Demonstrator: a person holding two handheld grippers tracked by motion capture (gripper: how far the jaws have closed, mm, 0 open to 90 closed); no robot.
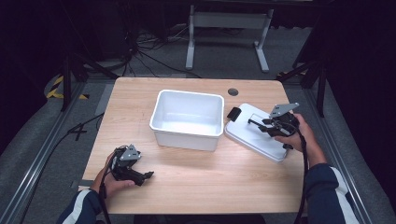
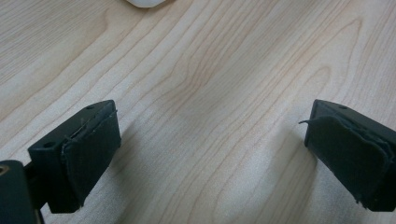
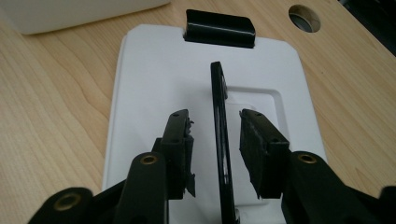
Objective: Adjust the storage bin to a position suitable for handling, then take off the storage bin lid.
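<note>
Jaws of both grippers stand spread. On the table (image 1: 196,186), a white bin (image 1: 187,119) sits mid-far, open and upright. Just right of it lies the lid (image 1: 254,135), flat. Its black handle (image 3: 221,140) stands up between the right gripper (image 3: 215,140) pads, untouched. Near left, the left gripper (image 2: 208,154) hovers low over bare wood.

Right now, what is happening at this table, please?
A person sits at a wooden table with a gripper in each hand. The right gripper is over a white lid lying flat beside an empty white tub; its open jaws sit on either side of the lid's raised black handle, not yet closed. The left gripper rests open on bare wood, near nothing.
</note>
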